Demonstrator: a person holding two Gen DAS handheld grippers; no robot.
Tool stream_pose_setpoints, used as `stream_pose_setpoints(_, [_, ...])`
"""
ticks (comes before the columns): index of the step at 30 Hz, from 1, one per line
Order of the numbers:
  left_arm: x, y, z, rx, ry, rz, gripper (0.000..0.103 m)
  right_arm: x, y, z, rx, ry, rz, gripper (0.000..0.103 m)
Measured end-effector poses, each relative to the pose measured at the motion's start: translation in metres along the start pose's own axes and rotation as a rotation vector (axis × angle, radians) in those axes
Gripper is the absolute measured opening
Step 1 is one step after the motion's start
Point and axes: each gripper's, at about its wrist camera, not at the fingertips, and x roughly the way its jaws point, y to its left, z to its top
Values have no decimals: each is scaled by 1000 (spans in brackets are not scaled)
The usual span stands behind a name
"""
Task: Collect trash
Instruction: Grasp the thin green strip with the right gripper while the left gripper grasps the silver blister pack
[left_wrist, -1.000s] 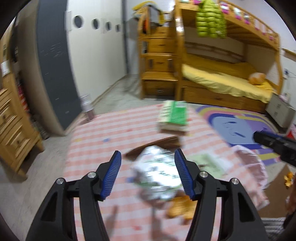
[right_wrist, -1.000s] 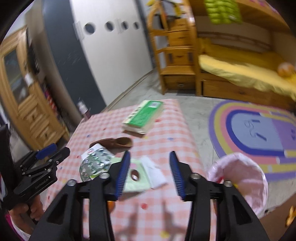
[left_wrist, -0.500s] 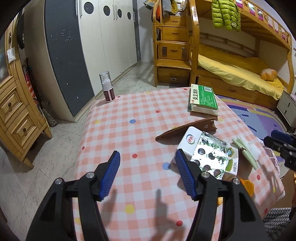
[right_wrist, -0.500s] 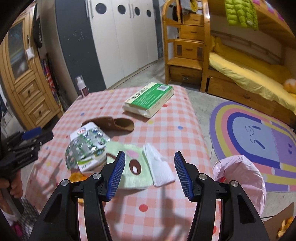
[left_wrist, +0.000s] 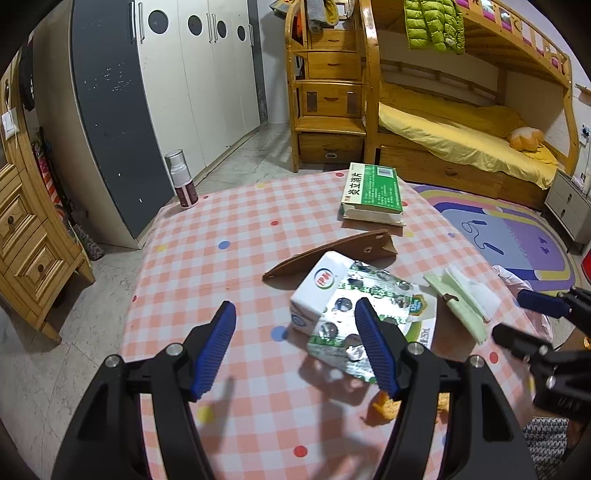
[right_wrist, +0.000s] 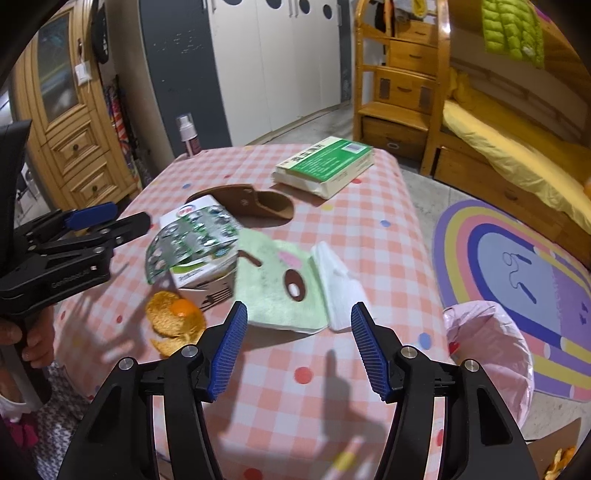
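The trash lies in a loose cluster near the close edge of the desk (right_wrist: 369, 206), which wears a pink checked cloth with coloured dots. A white milk carton (left_wrist: 317, 291) lies on its side with a silver blister sheet (right_wrist: 192, 236) draped over it; orange peel (right_wrist: 175, 321) sits just beside the carton toward the desk's edge. Next to the carton lies a pale green wrapper (right_wrist: 277, 284) with a brown patch, and a white tissue (right_wrist: 338, 284) touches its far side. Behind the cluster lie a brown curved piece (right_wrist: 258, 206) and, farther back, a green box (left_wrist: 375, 192); a spray bottle (left_wrist: 183, 179) stands at the far corner. A bin lined with a pink bag (right_wrist: 487, 354) stands on the floor just beside the desk.

The left tongs (left_wrist: 297, 349) hover over the desk, jaws parted and having just been opening, holding nothing; the carton lies past one blue pad. The right tongs (right_wrist: 297, 349) also stand apart, just been opening, empty, above the wrapper and tissue.
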Motion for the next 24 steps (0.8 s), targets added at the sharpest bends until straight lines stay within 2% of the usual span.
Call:
stream_pose_setpoints(9, [3, 4, 0, -17, 12, 5, 65, 19, 30, 9, -67, 36, -13, 59])
stream_pose_setpoints(14, [2, 10, -3, -10, 9, 1, 65, 30, 39, 11, -114, 52, -96, 56])
stream_pose_setpoints(16, [0, 12, -3, -13, 3, -2, 65, 29, 38, 11, -128, 48, -126, 41])
stream_pose_setpoints(18, [-1, 15, -5, -15, 0, -11, 65, 27, 36, 10, -130, 45, -129, 15])
stream_pose_setpoints(19, [-3, 15, -6, -13, -2, -19, 65, 23, 33, 11, -124, 29, -139, 14])
stream_pose_setpoints(21, [-4, 14, -7, -7, -2, -34, 65, 12, 26, 13, -92, -18, -153, 5])
stream_pose_setpoints(24, [-5, 10, -10, 3, 6, -84, 67, -9, 5, 17, 19, -89, -115, 3])
